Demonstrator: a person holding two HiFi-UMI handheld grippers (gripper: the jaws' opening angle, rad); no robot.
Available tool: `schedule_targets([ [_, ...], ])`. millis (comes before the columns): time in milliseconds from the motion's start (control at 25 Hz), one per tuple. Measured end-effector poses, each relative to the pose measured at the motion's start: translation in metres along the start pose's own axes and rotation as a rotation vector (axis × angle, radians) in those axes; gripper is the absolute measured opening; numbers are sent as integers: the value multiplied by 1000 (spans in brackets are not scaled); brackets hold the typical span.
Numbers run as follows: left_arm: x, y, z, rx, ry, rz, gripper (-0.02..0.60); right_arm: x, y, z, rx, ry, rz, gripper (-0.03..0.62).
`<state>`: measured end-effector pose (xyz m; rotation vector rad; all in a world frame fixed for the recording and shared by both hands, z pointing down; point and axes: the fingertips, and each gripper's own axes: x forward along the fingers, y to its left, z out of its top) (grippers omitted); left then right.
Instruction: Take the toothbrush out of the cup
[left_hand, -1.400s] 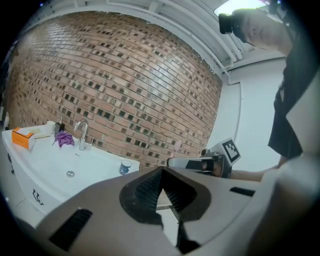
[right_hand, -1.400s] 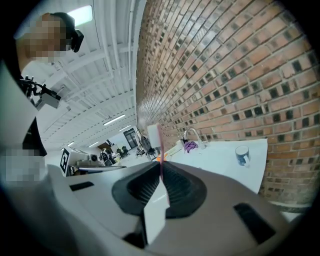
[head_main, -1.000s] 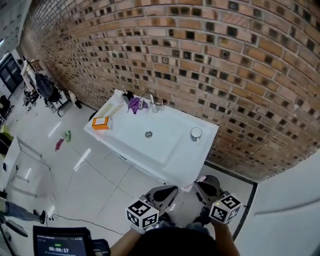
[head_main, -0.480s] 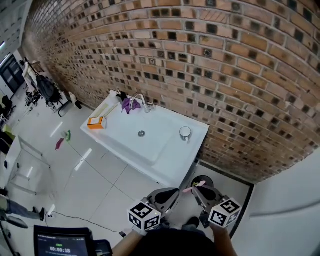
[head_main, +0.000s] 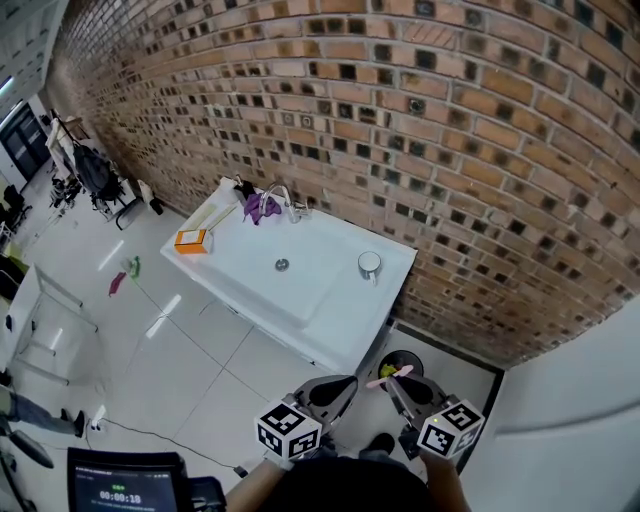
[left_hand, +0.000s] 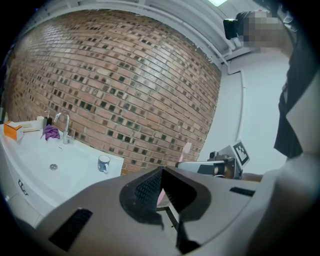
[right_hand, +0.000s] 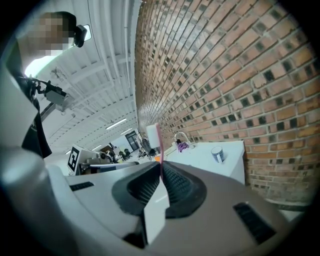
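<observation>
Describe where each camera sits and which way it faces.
Head view: on the person's head, facing steeply down at the sink; left gripper and right gripper show below.
Left gripper view: on the left gripper, along its shut jaws; right gripper beyond.
Right gripper view: along jaws clamping the toothbrush.
All share the cup.

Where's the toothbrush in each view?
Head view: toothbrush bottom centre-right, sticking out sideways from the right gripper.
Left gripper view: right of centre, its pink end poking up above the right gripper.
Right gripper view: dead centre, upright, pinched by this gripper.
Shared landmark: the cup on the white sink, empty-looking.
</observation>
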<state>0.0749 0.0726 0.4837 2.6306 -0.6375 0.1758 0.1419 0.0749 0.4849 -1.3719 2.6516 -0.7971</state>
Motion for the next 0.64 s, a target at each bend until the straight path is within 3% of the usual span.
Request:
schedule_targets([
  [640,-4,0,-5,-1,-18,-17,-2,-6,5,-7,-29,16,-17,9],
])
